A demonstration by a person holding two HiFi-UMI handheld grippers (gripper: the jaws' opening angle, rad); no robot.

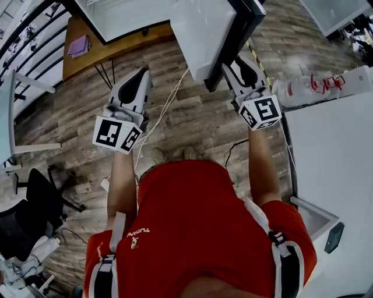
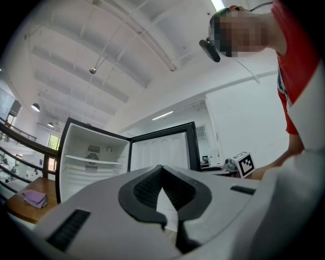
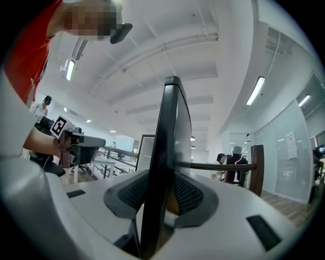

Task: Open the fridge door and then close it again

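The small fridge (image 1: pixel 125 17) stands at the top of the head view, and its door (image 1: pixel 201 35) swings out towards me. The left gripper view shows its white inside and shelf (image 2: pixel 91 162), and the door's inner face (image 2: pixel 162 147). My right gripper (image 1: pixel 242 73) is shut on the door's black free edge (image 3: pixel 167 152), which runs upright between the two pads; the gripper (image 3: pixel 160 195) points level. My left gripper (image 1: pixel 137 78) hangs in front of the fridge, shut and holding nothing (image 2: pixel 163 188), apart from the door.
A wooden table with a purple cloth (image 1: pixel 78 45) stands left of the fridge. A white counter (image 1: pixel 332 151) with bottles (image 1: pixel 303 90) is at my right. White cables (image 1: pixel 163 110) run over the wood floor, and a black chair (image 1: pixel 41 204) stands at the left. People (image 3: pixel 236 162) stand far off.
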